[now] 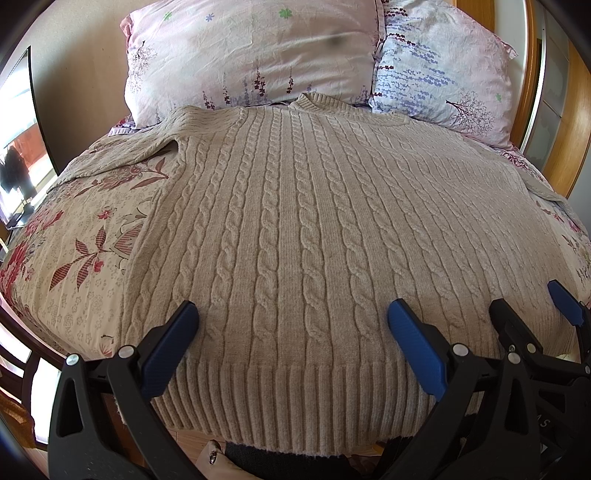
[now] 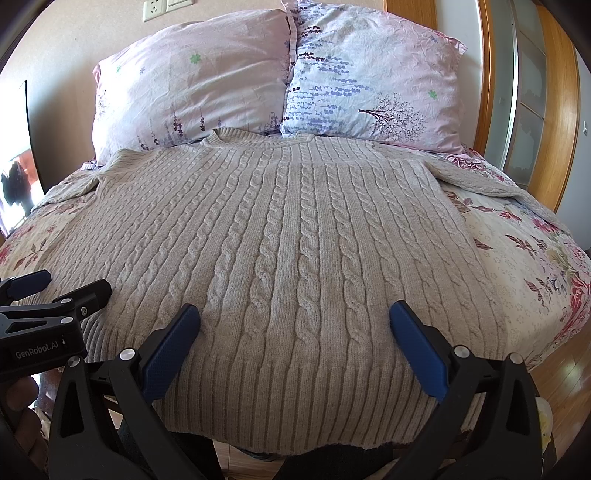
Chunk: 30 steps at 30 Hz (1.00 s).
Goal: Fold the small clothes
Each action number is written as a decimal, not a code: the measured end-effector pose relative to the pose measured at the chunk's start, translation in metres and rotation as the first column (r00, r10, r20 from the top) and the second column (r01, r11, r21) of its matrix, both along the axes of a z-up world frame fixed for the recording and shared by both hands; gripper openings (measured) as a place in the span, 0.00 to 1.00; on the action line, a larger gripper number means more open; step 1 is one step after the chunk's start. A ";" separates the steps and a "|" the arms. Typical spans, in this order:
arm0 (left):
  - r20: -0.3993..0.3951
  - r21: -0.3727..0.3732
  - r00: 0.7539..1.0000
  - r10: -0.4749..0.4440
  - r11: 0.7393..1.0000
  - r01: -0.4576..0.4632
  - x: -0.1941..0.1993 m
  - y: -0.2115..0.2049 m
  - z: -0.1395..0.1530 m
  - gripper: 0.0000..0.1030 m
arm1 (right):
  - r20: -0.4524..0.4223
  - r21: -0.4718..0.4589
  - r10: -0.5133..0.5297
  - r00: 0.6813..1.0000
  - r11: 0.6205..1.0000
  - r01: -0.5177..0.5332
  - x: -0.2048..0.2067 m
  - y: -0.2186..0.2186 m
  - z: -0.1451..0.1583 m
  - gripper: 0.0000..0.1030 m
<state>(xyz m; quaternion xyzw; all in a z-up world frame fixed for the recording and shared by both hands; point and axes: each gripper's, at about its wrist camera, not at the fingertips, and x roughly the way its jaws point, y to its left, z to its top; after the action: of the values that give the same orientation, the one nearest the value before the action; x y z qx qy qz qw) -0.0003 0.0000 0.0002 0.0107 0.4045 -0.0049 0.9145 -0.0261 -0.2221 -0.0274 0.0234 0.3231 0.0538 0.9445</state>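
Left wrist | beige cable-knit sweater (image 1: 295, 221) flat on floral bedspread (image 1: 74, 240)

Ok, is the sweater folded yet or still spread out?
Spread flat. The sweater lies open on the bed, cable front up, both sleeves out sideways, hem toward the open grippers.

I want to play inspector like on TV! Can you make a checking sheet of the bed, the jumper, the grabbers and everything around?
Surface: bed with a floral bedspread, lying flat.
Job's things: beige cable-knit sweater spread flat, unfolded, collar toward the pillows, ribbed hem at the near edge, sleeves out to the sides.
Clutter: two pillows at the head of the bed.
Grippers: left gripper open over the hem, holding nothing; right gripper open beside it, holding nothing.
Cables: nothing seen.
Surroundings: wall socket, wooden door frame, wooden floor.
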 end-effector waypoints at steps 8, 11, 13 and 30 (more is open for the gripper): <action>0.000 0.000 1.000 0.000 1.000 0.000 0.000 0.000 0.000 0.98 | 0.000 0.000 0.000 1.000 1.000 0.000 0.000 0.000 0.000 0.99; 0.000 0.000 1.000 0.000 1.000 0.000 0.000 0.000 0.000 0.98 | 0.000 0.000 0.000 1.000 1.000 0.000 0.000 0.000 0.000 0.99; 0.000 0.000 1.000 0.000 1.000 0.000 0.000 0.000 0.000 0.98 | -0.001 0.000 0.000 1.000 1.000 0.000 0.000 0.000 0.000 0.99; -0.081 -0.001 0.996 -0.037 0.999 0.037 0.017 0.002 0.006 0.98 | -0.012 -0.002 0.190 0.982 0.982 -0.190 0.017 -0.015 0.004 0.99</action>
<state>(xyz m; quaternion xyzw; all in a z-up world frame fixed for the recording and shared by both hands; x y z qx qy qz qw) 0.0172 0.0024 0.0058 0.0183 0.4412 -0.0223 0.8970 -0.0088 -0.2372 -0.0235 -0.0090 0.3295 0.1431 0.9332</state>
